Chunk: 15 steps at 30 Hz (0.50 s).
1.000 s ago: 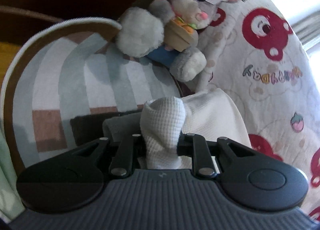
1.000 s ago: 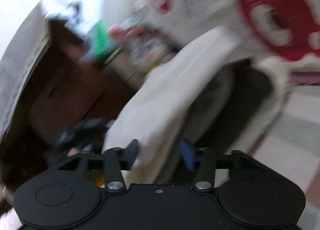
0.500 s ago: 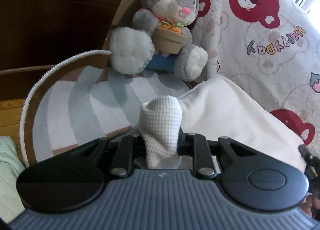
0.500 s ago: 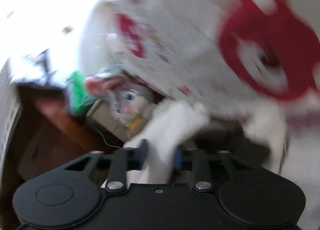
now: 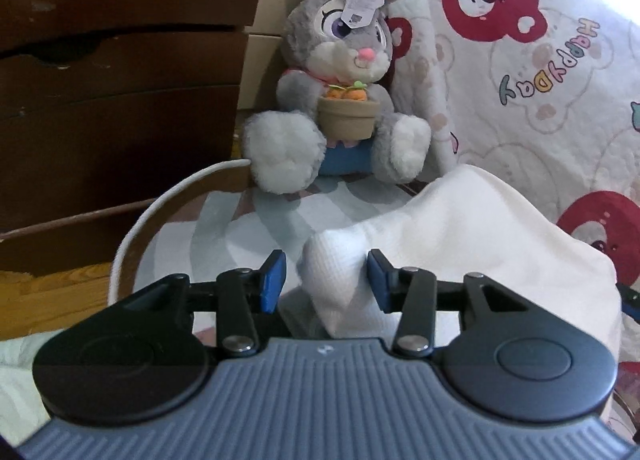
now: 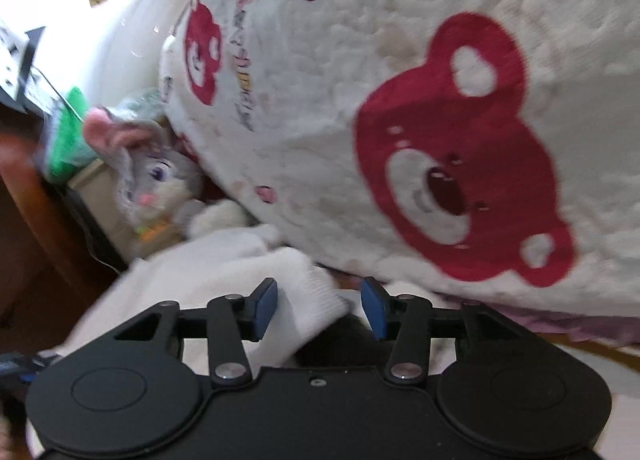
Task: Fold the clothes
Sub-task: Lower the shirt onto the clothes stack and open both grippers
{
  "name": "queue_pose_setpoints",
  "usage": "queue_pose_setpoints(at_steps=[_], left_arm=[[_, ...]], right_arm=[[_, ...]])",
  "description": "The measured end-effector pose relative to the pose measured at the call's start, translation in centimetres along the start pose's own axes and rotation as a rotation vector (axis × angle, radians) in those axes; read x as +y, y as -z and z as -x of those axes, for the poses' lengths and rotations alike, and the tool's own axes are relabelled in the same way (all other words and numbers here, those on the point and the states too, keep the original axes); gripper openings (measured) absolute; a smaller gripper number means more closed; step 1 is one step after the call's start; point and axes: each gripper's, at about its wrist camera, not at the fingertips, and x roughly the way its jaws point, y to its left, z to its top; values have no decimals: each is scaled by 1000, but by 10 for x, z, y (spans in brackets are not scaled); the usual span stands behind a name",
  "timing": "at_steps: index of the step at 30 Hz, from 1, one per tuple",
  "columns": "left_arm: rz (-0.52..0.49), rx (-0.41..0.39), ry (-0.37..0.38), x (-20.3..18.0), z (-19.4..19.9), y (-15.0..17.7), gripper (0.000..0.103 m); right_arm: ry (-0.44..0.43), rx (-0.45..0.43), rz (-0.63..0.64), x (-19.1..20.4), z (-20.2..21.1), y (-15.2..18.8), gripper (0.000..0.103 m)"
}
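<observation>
white waffle-knit cloth lies bunched on the striped rug, pressed up against the bear-print quilt that hangs down the side of the bed. in the left wrist view one gathered corner of the cloth stands up between the blue pads of the left tongs; the jaws have just been opening and now stand released, with a clear gap beside the left pad and the right pad only just beside the fabric, not pinching it. the rest of the cloth spreads away to the right toward the quilt.

in the right wrist view, which is somewhat blurred, another folded corner of the same cloth pokes up between the pads of the right tongs. these jaws have also just been opening and are released: the fabric lies against the left pad, and there is open space before the right pad.

behind the cloth a grey plush rabbit sits on the rug holding a small pot of carrots, a paper tag over its forehead. a dark wooden dresser stands to its left, with bare wooden floor showing beside the rug's white rim.
</observation>
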Motion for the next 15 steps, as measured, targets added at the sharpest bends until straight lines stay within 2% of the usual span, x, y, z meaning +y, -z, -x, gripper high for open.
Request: queue_pose_setpoints(at_steps=[2,4,8,15], left_arm=[[-4,-2,-3,-4,14,5,48],[4,0,-1,-11,31,16,57],[31,5,8,-29,65,42,71],[-100,99,-16,-106,109,105,81]], right_arm=[[19,-1,25,-5,6,6,52],[31,-5,42,-10,12,11,52],[-1,2,43,-21,32,20,52],[-106,-21,110,-26,87,39,52]])
